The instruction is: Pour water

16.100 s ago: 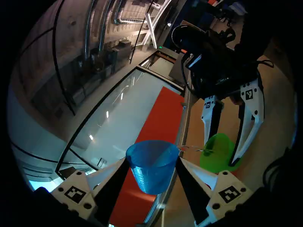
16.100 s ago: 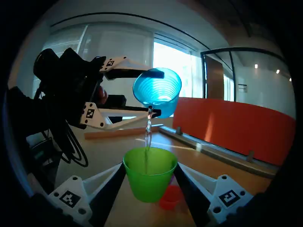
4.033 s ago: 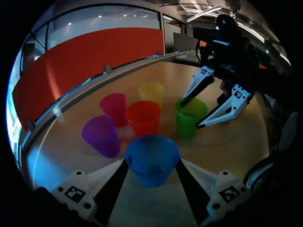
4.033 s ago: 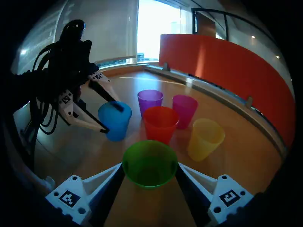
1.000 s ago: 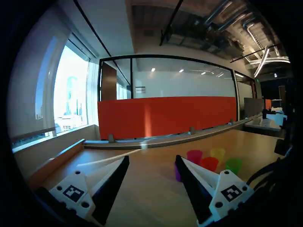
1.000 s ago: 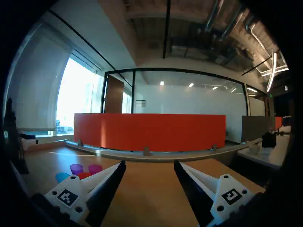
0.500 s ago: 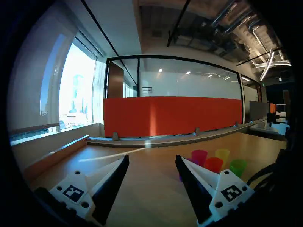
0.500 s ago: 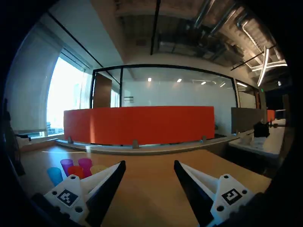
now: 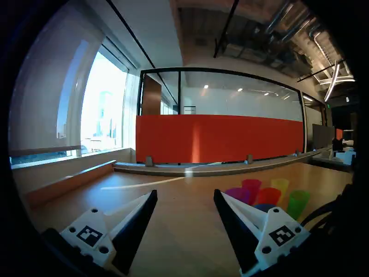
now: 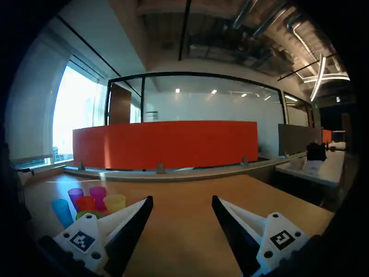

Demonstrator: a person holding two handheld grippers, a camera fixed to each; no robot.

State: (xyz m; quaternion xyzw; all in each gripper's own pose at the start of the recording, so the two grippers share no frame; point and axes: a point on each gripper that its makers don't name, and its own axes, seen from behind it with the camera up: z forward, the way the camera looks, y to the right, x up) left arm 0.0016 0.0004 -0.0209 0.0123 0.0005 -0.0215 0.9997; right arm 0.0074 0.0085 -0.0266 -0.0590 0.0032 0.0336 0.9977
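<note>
While both grippers hang empty, I log near to far.

Left gripper (image 9: 184, 194): 2 fingers spread wide, only bare table (image 9: 184, 231) between them. Right gripper (image 10: 182, 199): same, fingers apart, nothing held. Both cameras sit low, looking flat across the table.

Cups (image 10: 86, 203): 6 in a tight bunch on the table, all upright.
- In the right gripper view they stand off to the left, beside the left finger.
- In the left gripper view they stand off to the right, partly behind the right finger.
- I judge the bunch lies between the 2 grippers, clear of both.
- Blue cup (image 10: 60, 211) is at the left edge in the right gripper view. Green cup (image 9: 297, 203) is at the right edge in the left gripper view.
- Several look touching or close to it; cannot tell which.
- Water: no level visible from this low angle.

Beyond: a rail along the table's far edge, an orange partition (image 9: 217, 138), a glass wall behind it, and a bright window (image 9: 101, 120) to the left.

Judgement: no cup in hand, so either the pour is done or a fresh pick is due. Risks if I go in:
- Cups are packed close. A spread finger sliding in beside 1 would likely shove its neighbour, and light plastic tips easily.
- Any cup holding water spills if knocked.
- The bunch sits at the edge of both views, half hidden by a finger. Unless I turn to face it, I approach blind.
- 2 grippers closing on 1 bunch from opposite sides could clash.
</note>
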